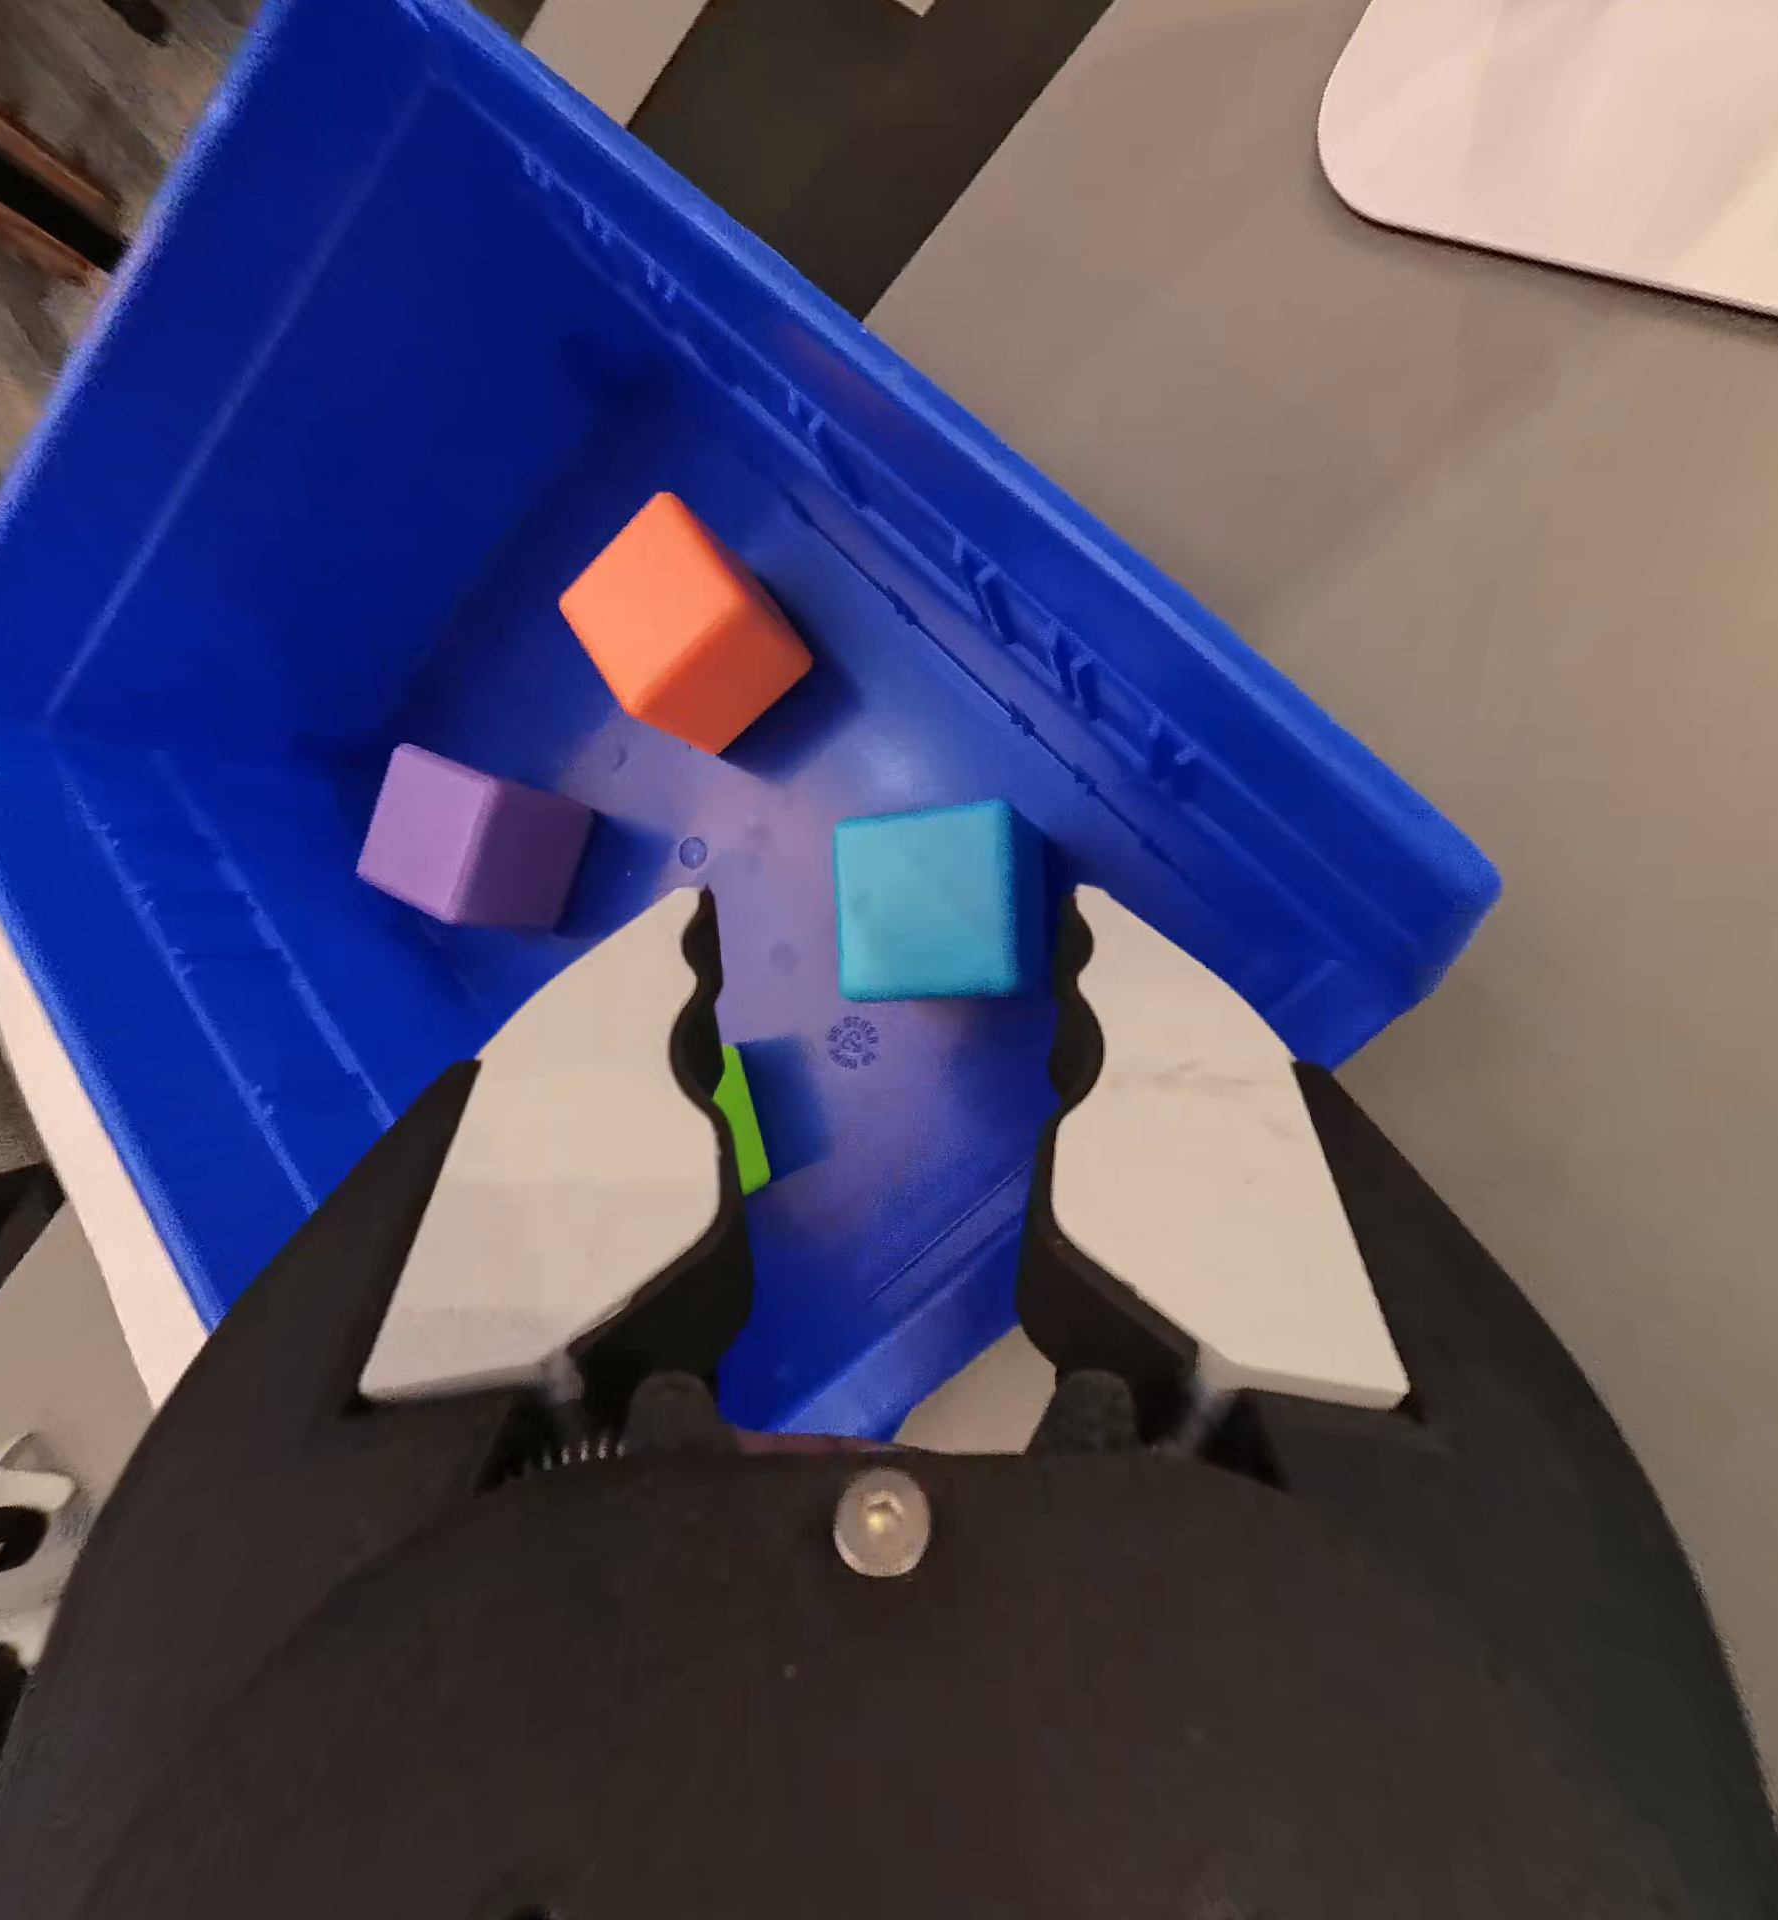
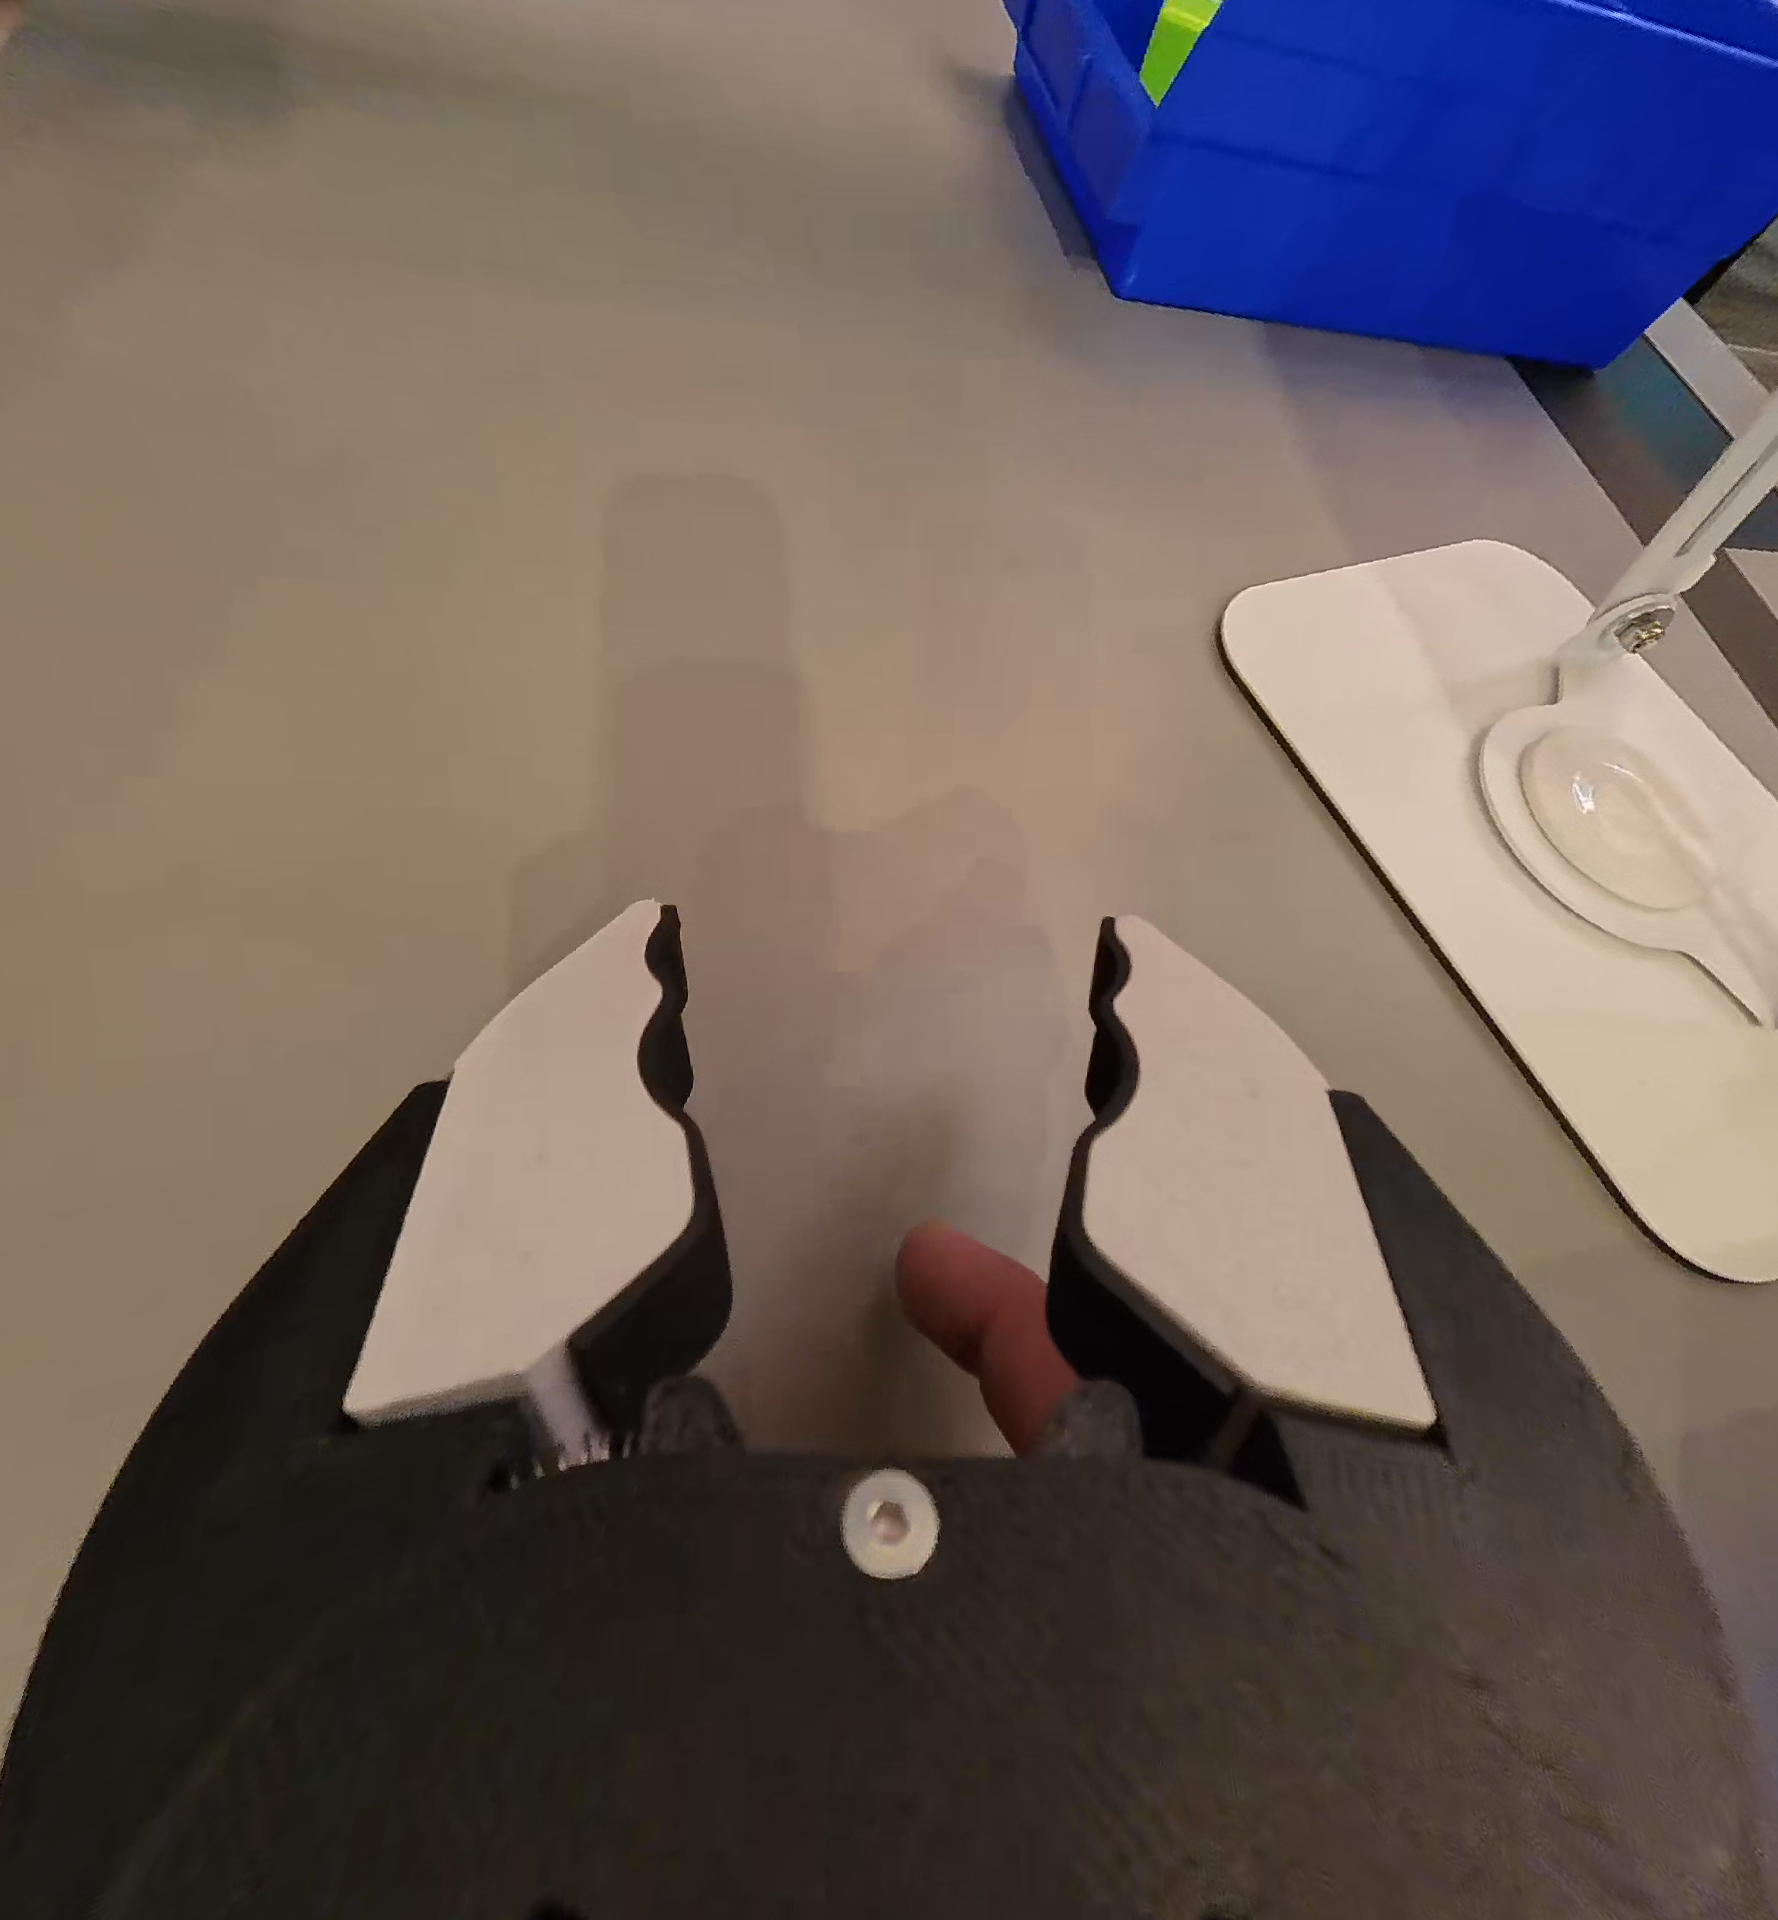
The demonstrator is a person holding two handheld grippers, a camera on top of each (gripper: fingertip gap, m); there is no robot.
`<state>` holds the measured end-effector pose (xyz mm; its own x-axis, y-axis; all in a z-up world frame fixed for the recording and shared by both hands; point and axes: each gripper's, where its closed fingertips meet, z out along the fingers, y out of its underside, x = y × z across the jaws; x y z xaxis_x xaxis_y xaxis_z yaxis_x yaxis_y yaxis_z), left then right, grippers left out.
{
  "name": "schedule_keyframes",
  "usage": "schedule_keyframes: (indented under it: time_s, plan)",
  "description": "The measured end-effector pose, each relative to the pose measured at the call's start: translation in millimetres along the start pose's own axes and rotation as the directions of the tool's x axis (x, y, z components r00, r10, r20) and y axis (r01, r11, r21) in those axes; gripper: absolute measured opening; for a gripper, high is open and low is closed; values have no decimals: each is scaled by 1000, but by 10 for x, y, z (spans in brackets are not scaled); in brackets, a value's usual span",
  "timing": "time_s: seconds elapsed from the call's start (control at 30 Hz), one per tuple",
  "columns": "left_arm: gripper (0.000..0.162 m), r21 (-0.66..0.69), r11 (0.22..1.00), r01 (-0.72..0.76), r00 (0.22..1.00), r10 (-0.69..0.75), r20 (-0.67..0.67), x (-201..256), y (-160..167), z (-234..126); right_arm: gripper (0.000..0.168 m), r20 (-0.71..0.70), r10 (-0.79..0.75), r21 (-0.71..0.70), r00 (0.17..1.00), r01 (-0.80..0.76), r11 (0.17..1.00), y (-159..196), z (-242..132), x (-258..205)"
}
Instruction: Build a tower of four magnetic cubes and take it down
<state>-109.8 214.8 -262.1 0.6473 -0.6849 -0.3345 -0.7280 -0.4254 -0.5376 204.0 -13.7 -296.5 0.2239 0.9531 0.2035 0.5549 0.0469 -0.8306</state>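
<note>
In the left wrist view a blue bin (image 1: 241,436) holds an orange cube (image 1: 682,623), a purple cube (image 1: 469,847), a light blue cube (image 1: 926,899) and a green cube (image 1: 741,1122), the green one mostly hidden behind my left finger. My left gripper (image 1: 885,899) is open above the bin floor, with the light blue cube just past its tips. In the right wrist view my right gripper (image 2: 885,914) is open and empty over the grey table (image 2: 345,520). The bin (image 2: 1436,208) stands at the far right there, a green cube (image 2: 1176,47) showing inside.
A white stand base (image 2: 1404,831) with a slanted white arm (image 2: 1747,488) sits right of my right gripper; its corner shows in the left wrist view (image 1: 1612,135). A fingertip (image 2: 978,1330) shows between the right gripper's fingers. The table edge (image 2: 1695,405) runs behind the bin. About 40 cm separates my left fingertips from my right.
</note>
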Motion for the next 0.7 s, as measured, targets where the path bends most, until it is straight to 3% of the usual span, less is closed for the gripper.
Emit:
schedule_keyframes:
  time_s: [0.37, 0.7]
  plan:
    - [47, -189, 981, -32, 996, 17, -84, 34, 165, 394, 75, 22, -13, 0, 1000, 13, 1000, 4, -5, -30]
    - [52, -286, 957, -42, 998, 25, -62, -60, 255, 502, 75, 29, -19, -3, 999, 20, 1000, 8, -5, -40]
